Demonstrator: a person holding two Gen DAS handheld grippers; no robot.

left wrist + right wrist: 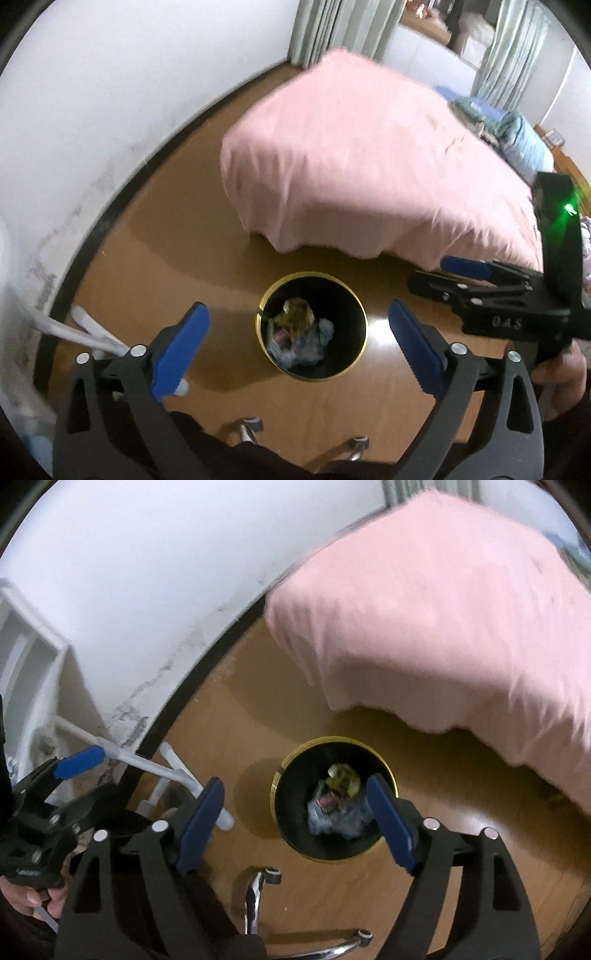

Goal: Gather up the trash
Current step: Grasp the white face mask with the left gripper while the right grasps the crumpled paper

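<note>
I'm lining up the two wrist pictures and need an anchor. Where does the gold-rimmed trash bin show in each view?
Left wrist view: the trash bin is low centre, framed between the open left gripper fingers.
Right wrist view: the bin is low, right of centre, its right rim behind the open right gripper finger.
Shared landmark: the pink bedspread, above and to the right of the bin in both.

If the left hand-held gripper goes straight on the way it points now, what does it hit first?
Most likely the crumpled trash inside the black bin on the floor: the open left hand-held gripper frames the bin's mouth, with nothing between. Depth is hard to judge here.
</note>
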